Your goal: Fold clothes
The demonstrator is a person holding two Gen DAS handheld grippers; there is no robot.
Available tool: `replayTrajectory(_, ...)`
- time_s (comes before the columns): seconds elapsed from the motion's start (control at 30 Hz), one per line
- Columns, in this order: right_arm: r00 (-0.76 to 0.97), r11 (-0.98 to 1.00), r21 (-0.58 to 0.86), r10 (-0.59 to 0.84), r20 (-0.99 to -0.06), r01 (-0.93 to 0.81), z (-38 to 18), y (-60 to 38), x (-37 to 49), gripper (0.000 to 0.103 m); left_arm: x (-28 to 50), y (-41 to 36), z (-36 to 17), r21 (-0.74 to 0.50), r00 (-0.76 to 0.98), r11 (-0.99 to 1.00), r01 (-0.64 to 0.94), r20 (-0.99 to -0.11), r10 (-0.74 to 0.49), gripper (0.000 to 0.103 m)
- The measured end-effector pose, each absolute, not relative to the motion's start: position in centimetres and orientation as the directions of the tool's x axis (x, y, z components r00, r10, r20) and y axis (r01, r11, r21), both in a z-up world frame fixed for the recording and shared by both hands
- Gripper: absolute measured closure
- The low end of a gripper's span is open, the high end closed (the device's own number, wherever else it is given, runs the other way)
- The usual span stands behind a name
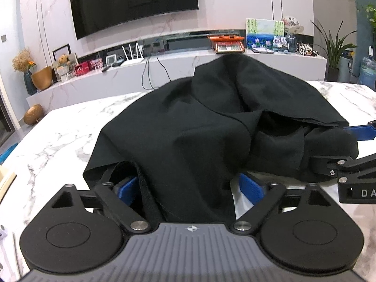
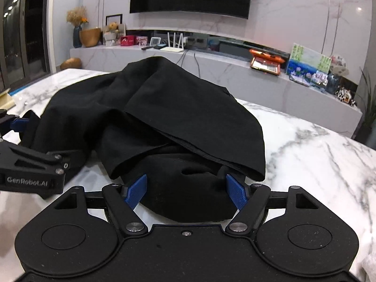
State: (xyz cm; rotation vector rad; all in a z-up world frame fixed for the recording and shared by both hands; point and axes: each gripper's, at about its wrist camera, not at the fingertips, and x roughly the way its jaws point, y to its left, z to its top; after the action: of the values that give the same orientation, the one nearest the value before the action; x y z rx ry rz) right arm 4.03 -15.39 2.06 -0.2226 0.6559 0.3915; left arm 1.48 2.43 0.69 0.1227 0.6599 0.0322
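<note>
The left tool (image 1: 191,189) is nearest in its own view, its blue pads (image 1: 252,188) set apart with a fold of the black garment (image 1: 188,122) running between them; the cloth drapes over the left pad, yet the right pad stands clear of it with white bench showing beside it, so the pads do not clamp it. In the right wrist view the right tool (image 2: 186,191) has its blue pads (image 2: 137,191) spread wide on either side of a rounded, thicker bunch of the same black garment (image 2: 192,117); each pad sits at the edge of that bunch, and whether they press on it I cannot tell. The two tools lie near each other along the near edge of the cloth, each visible at the side of the other's view. The garment lies heaped and creased on the white marble bench (image 1: 61,131), one layer folded over another, its far part rising in a hump. Beyond the bench runs a long marble TV cabinet (image 1: 188,68) carrying a white router (image 1: 132,57), a teddy bear (image 1: 63,67) and a painted picture (image 1: 264,34), with a dark television (image 1: 134,2) on the wall above
</note>
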Motion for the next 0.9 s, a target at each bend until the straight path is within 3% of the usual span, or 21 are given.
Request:
replayTrajectory(0.03, 0.722, 0.899, -0.089, 0.283, -0.632, -0.43, 2.1, -15.3, 4.0, 0.041, 1.6, 2.5, 0.6, 0.122, 0.787, 0.992, 0.016, -0.614, 0.063, 0.049)
replayTrajectory(0.07, 0.72, 0.893, -0.1, 0.283, -0.634, -0.439, 2.2, -15.2, 3.9, 0.061, 1.8, 2.6, 0.6, 0.12, 0.783, 0.993, 0.023, -0.619, 0.057, 0.052)
replayTrajectory(0.1, 0.718, 0.891, -0.111, 0.276, -0.639, -0.441, 2.2, -15.3, 3.9, 0.075, 1.9, 2.8, 0.6, 0.113, 0.781, 0.993, 0.025, -0.622, 0.051, 0.064)
replayTrajectory(0.13, 0.716, 0.888, -0.122, 0.269, -0.644, -0.443, 2.2, -15.4, 3.8, 0.079, 1.9, 2.9, 0.6, 0.1, 0.779, 0.995, 0.029, -0.626, 0.041, 0.078)
replayTrajectory(0.2, 0.712, 0.889, -0.106, 0.279, -0.645, -0.445, 2.2, -15.7, 3.9, 0.09, 1.7, 3.4, 0.9, 0.072, 0.772, 0.996, 0.047, -0.635, 0.009, 0.092)
replayTrajectory(0.3, 0.711, 0.895, -0.087, 0.285, -0.643, -0.437, 2.6, -16.2, 4.0, 0.095, 1.1, 3.6, 1.8, 0.066, 0.788, 0.996, 0.057, -0.615, -0.004, 0.097)
replayTrajectory(0.53, 0.753, 0.899, -0.102, 0.291, -0.59, -0.427, 4.9, -17.2, 1.9, 0.098, -1.6, 4.6, 4.6, 0.024, 0.851, 0.997, 0.069, -0.522, -0.046, 0.1)
replayTrajectory(0.9, 0.827, 0.915, -0.106, 0.297, -0.478, -0.39, 12.5, -21.9, -6.7, 0.1, -6.9, 5.3, 15.0, -0.039, 0.915, 0.99, 0.134, -0.379, -0.139, 0.101)
